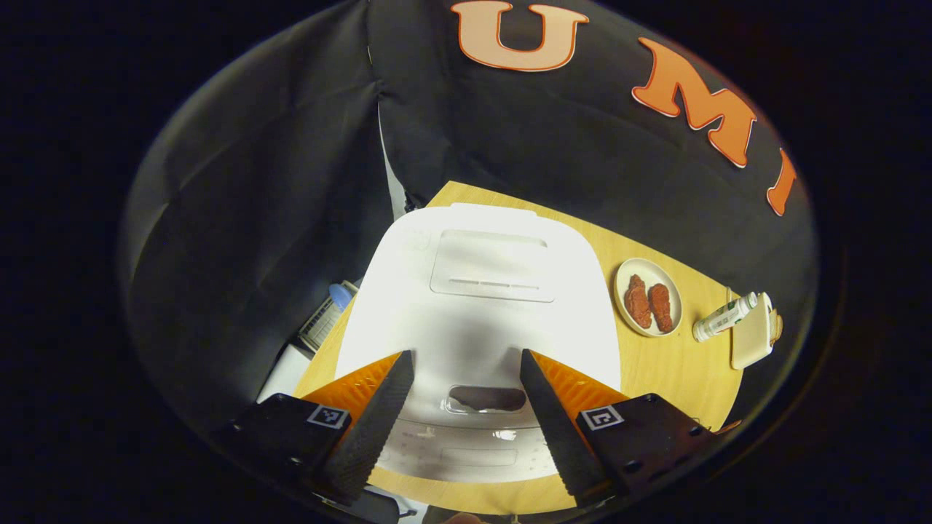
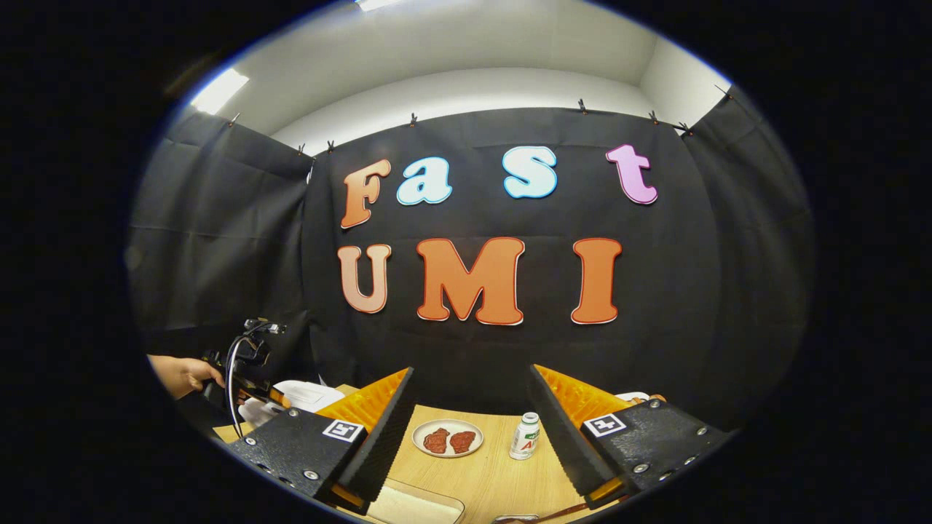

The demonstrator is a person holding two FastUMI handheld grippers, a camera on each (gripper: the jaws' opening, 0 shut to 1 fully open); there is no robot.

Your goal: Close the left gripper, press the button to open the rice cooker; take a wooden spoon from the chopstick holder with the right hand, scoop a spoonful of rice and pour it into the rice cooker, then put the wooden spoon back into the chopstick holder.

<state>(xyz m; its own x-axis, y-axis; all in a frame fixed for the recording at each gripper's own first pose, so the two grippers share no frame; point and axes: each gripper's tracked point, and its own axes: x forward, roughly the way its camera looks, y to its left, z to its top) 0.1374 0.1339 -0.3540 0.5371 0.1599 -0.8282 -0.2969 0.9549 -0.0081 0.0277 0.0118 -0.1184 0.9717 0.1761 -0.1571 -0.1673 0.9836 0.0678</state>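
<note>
The left gripper (image 1: pixel 466 407) hangs over the white rice cooker (image 1: pixel 480 306) on the wooden desk (image 1: pixel 670 364), its jaws spread wide to either side of the front button (image 1: pixel 486 398), and the cooker's lid is down. Right of the cooker a small plate (image 1: pixel 648 297) holds two reddish pieces of meat, with a white bottle (image 1: pixel 723 317) lying beside it. The right gripper (image 2: pixel 470 429) is held above the desk with its jaws wide apart and empty, and in the right gripper view the plate (image 2: pixel 447 437) and the upright bottle (image 2: pixel 524 437) lie beyond them.
</note>
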